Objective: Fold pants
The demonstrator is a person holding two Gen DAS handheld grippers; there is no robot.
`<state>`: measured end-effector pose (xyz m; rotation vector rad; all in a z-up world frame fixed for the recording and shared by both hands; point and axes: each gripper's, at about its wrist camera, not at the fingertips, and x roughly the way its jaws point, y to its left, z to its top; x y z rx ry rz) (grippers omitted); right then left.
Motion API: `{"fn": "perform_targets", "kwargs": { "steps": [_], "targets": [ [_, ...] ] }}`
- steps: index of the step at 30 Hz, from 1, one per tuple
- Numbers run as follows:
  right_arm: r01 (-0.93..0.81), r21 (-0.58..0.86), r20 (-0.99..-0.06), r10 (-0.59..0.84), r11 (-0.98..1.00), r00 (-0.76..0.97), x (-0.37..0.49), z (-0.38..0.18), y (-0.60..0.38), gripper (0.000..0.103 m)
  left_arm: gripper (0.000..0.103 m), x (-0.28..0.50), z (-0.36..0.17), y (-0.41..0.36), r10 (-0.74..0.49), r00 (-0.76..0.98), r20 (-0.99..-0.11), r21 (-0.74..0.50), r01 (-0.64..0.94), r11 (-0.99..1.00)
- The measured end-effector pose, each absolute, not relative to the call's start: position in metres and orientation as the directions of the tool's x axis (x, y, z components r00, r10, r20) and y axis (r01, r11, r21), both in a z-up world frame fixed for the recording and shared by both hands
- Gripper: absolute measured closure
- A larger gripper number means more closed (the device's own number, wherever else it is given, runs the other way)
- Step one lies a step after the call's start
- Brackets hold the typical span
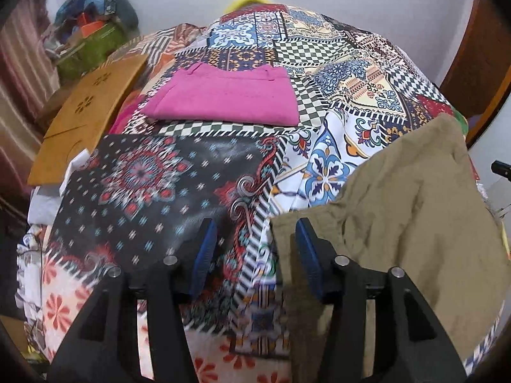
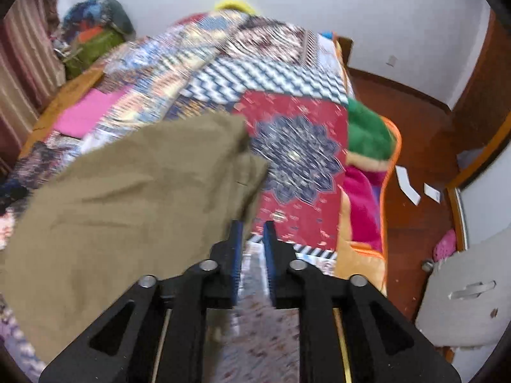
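Crumpled khaki cotton pants (image 1: 399, 210) unfolded on patchwork bedspread (image 1: 335, 73) | left gripper (image 1: 252, 249) fingers apart, empty | right gripper (image 2: 252, 249) nearly closed, gripping nothing (likely poised for grasp).

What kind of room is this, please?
Most likely a bedroom at home: a bed with a patchwork bedspread, khaki pants and folded pink pants lying on it, and a wooden floor beside it.

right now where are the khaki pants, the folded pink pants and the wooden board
khaki pants (image 1: 415, 210): left wrist view, crumpled middle
folded pink pants (image 1: 223, 95): left wrist view, top face
wooden board (image 1: 83, 118): left wrist view, bare top
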<state>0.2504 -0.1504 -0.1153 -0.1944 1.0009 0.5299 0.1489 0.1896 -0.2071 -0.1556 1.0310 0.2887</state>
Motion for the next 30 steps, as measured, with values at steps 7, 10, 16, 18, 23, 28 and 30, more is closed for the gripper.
{"fn": "perform_targets", "kwargs": {
  "steps": [7, 10, 16, 18, 23, 28, 30],
  "targets": [
    [-0.63, 0.193, -0.813, 0.482, 0.752, 0.327, 0.203, -0.113, -0.088, 0.071, 0.043, 0.122, -0.199, 0.165, 0.079, 0.49, -0.868, -0.056, -0.256, 0.965],
    [-0.68, 0.199, -0.807, 0.512, 0.706, 0.295, 0.187, -0.119, -0.057, 0.071, 0.042, 0.118, -0.205, 0.15, 0.056, 0.482, -0.874, -0.059, -0.219, 0.974],
    [-0.707, 0.219, -0.795, 0.543, 0.672, 0.27, 0.18, -0.121, -0.007, 0.07, 0.036, 0.11, -0.216, 0.141, 0.08, 0.494, -0.866, -0.036, -0.222, 0.974],
    [-0.718, 0.216, -0.837, 0.504, 0.662, 0.212, 0.187, -0.136, 0.008, 0.07, 0.032, 0.109, -0.218, 0.144, 0.072, 0.498, -0.864, -0.05, -0.227, 0.973],
    [-0.734, 0.165, -0.897, 0.41, 0.659, 0.167, 0.18, -0.168, -0.008, 0.072, 0.022, 0.107, -0.223, 0.153, 0.061, 0.508, -0.859, -0.066, -0.228, 0.972],
    [-0.692, 0.055, -0.918, 0.309, 0.72, 0.248, 0.177, -0.162, -0.056, 0.072, 0.017, 0.108, -0.224, 0.156, 0.059, 0.512, -0.857, -0.069, -0.227, 0.971],
    [-0.673, 0.008, -0.924, 0.262, 0.74, 0.277, 0.175, -0.165, -0.075, 0.069, 0.017, 0.108, -0.224, 0.156, 0.064, 0.514, -0.855, -0.061, -0.223, 0.973]
  ]
}}
